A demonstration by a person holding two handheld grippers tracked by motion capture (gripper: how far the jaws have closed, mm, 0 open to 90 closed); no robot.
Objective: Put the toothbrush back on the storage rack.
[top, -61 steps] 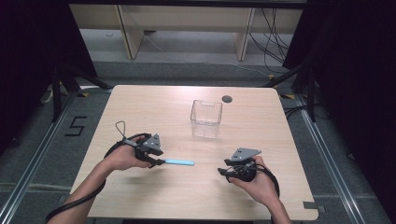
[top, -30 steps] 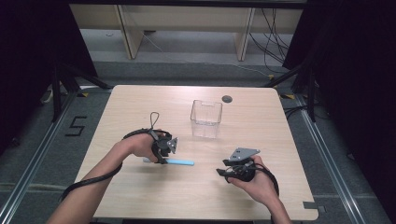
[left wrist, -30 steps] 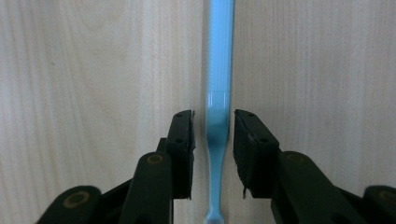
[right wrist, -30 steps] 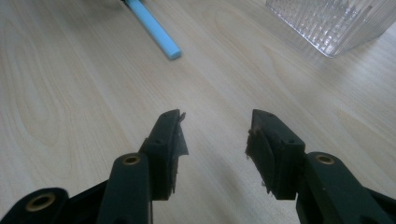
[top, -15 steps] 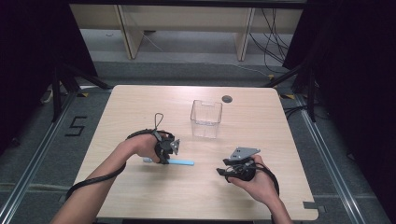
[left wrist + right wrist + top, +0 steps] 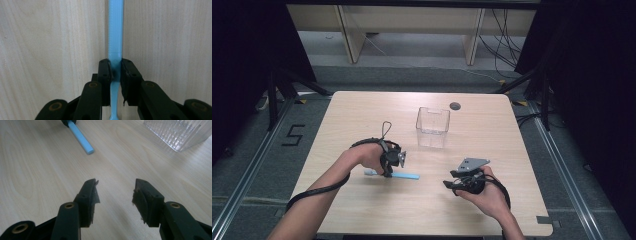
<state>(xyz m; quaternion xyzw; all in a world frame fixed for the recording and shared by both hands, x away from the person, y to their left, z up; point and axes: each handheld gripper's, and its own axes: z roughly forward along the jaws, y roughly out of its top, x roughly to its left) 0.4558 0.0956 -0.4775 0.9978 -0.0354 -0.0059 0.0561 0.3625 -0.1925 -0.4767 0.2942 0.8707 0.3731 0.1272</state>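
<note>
Left tool [image 6: 115, 68] clamps its two black jaws onto the slim neck of a light-blue toothbrush [image 6: 115, 35], the pads now pressing the plastic from both sides after the jaws have just been closing around it. From above, that tool [image 6: 388, 167] points down at the worktop [image 6: 362, 110], where two seconds ago it lay level in the hand off to the left of the brush; the hand has since swung over the brush and tipped the tool nose-down. The toothbrush [image 6: 404, 175] lies flat on the pale wood in front of the person, near the front middle of the worktop, its square-cut handle end reaching right and its other end just poking out left of the hand. Right tool [image 6: 115, 192] rests low over bare wood with its jaws standing apart and nothing between them; seen from above, it [image 6: 452, 182] sits unmoved at the front right. A clear plastic box [image 6: 432, 127] stands upright and empty farther back, well apart from the brush. With the grip made but the brush not yet off the wood, the pick-up looks only begun; a lift toward the box seems the likely next call.
</note>
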